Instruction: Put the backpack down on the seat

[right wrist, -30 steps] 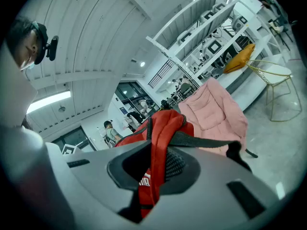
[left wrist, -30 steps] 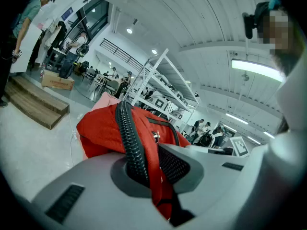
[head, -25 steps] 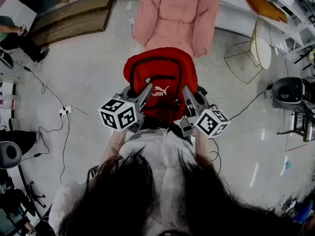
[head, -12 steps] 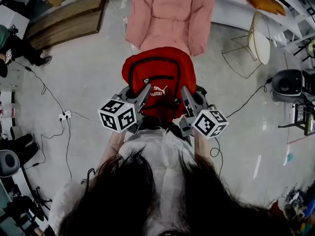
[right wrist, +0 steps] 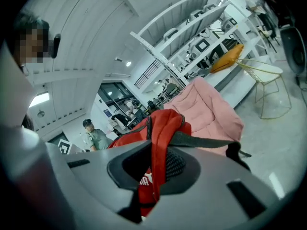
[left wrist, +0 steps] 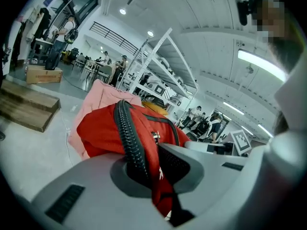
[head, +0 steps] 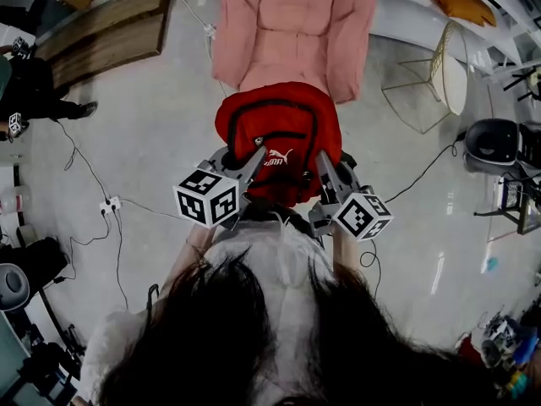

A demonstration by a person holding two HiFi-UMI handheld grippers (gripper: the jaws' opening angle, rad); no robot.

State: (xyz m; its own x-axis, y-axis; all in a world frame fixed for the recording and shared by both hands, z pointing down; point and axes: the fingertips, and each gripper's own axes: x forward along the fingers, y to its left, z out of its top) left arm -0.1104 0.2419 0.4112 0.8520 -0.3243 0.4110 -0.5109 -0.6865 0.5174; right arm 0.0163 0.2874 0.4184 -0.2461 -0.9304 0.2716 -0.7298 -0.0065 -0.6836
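Observation:
A red backpack (head: 279, 134) with black zips hangs in the air in front of me, just short of the pink soft seat (head: 292, 24). My left gripper (head: 254, 161) is shut on the backpack's left side, with a black padded strap (left wrist: 129, 143) and red cloth pinched in its jaws. On the backpack's right side my right gripper (head: 325, 167) is shut too, clamping a red fold and mesh strap (right wrist: 160, 152). The pink seat (right wrist: 211, 114) shows behind the bag in both gripper views.
A wire-frame chair (head: 444, 74) stands right of the seat. A wooden bench (head: 110, 32) lies at the far left. Cables and a power strip (head: 110, 203) run across the floor on the left; a dark round device (head: 494, 146) sits on the right. People stand at the room's far left.
The backpack and both grippers have moved slightly forward, nearer the pink seat. Both grips are unchanged.

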